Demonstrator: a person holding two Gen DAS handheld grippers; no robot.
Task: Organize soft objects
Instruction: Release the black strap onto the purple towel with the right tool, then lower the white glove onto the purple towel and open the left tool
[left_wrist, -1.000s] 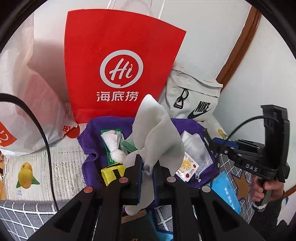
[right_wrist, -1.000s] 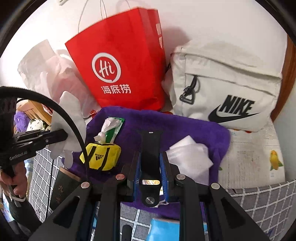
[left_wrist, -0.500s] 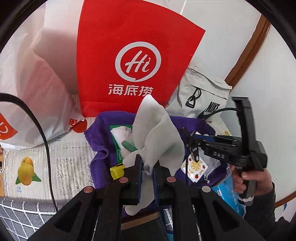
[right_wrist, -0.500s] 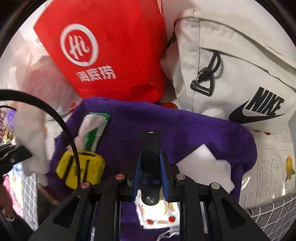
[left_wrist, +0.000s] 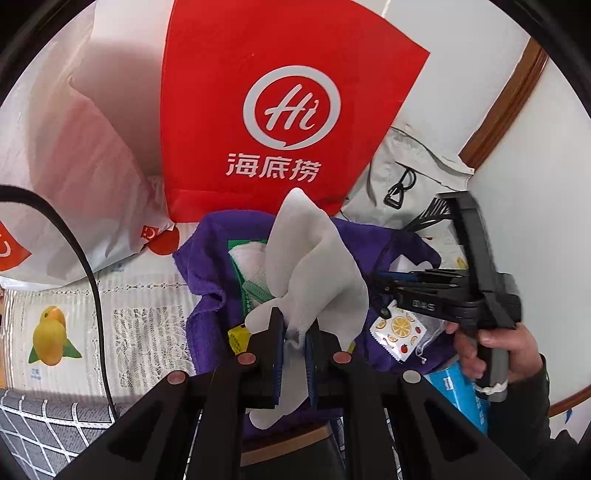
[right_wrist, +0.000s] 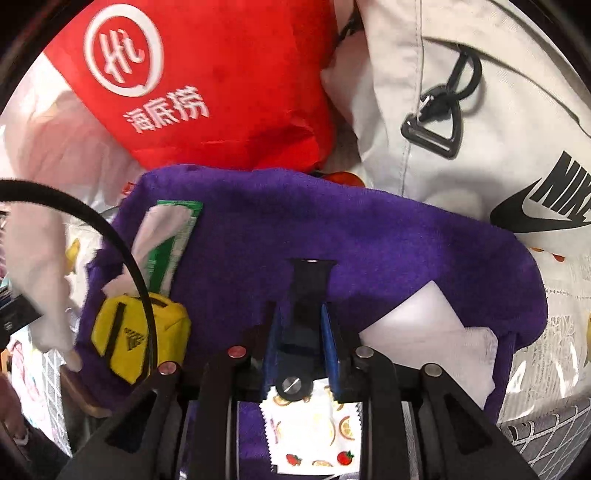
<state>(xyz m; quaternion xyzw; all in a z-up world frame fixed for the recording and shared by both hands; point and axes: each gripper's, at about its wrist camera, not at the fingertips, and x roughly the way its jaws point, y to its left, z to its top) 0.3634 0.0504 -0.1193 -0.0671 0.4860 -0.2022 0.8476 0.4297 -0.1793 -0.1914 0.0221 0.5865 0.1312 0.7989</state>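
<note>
The broad purple terry towel (right_wrist: 369, 251) spreads under both my grippers, its deep, soft pile lying in front of the stiff glossy red paper bag (left_wrist: 280, 110) and the pale canvas sling bag (right_wrist: 480, 110) with a black swoosh. On the towel's right part sits a folded white tissue sheet (right_wrist: 436, 339), flat and faintly dimpled; at its left, a squat yellow fabric pouch (right_wrist: 136, 336) with black stripes, and behind that a green-edged sachet (right_wrist: 173, 236) with a crumpled white wipe spilling out.

My left gripper (left_wrist: 295, 328) is pressed together on a pale grey microfibre cloth (left_wrist: 314, 266), which stands up in limp folds above the pinch and hangs down below it. My right gripper (right_wrist: 303, 325) is tilted steeply down over the towel's near edge, its jaws opening around a black strap-like strip (right_wrist: 310, 284) that stands between them; whether that strip is part of my tool or something carried, I cannot tell. Just below the fingertips lies a small fruit-printed packet (right_wrist: 314, 435) with serrated edges, slick and thin.

I judge the packet is what my right gripper should take. To do it well I would spread wider, straddle the short edge, and close on the packet alone, without snagging the towel pile beneath. The grey cloth should stay lifted clear.
</note>
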